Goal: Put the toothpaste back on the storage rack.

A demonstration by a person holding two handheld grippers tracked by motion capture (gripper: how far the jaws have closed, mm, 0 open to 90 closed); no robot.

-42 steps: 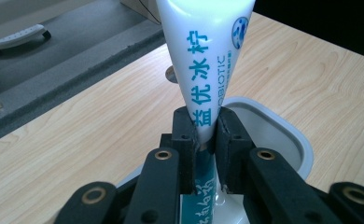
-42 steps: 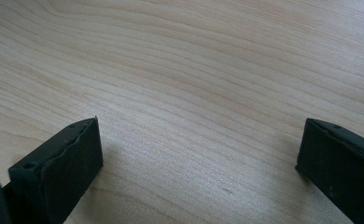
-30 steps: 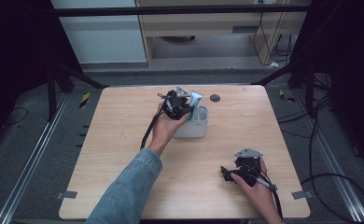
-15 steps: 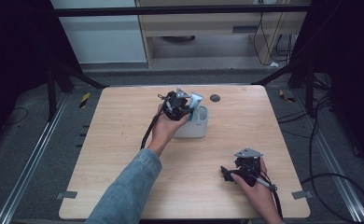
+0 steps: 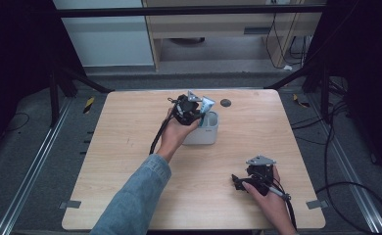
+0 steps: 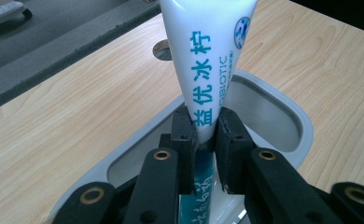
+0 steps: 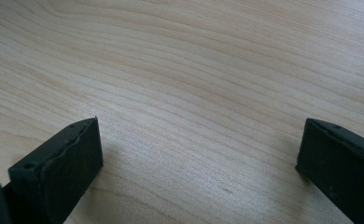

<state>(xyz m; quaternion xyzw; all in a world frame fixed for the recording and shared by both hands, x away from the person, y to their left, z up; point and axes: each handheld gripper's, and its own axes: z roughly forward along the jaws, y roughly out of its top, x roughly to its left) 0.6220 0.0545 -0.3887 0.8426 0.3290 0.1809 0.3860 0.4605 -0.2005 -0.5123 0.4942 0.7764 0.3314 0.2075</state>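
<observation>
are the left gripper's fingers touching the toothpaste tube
Touching. The left gripper view shows both fingers of the left gripper pressed against the toothpaste tube, pinching it above the white container.

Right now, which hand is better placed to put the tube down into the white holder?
Left. The left tool is shut on the tube directly over the white holder. The right tool rests open on the table, apart from both.

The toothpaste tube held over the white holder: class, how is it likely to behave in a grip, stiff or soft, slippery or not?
The toothpaste tube is probably soft: the left tongs pinch it where it narrows. Its glossy skin may be slippery. Tall and slim, it would likely lean against the rim of the white holder once let go rather than stand free.
</observation>
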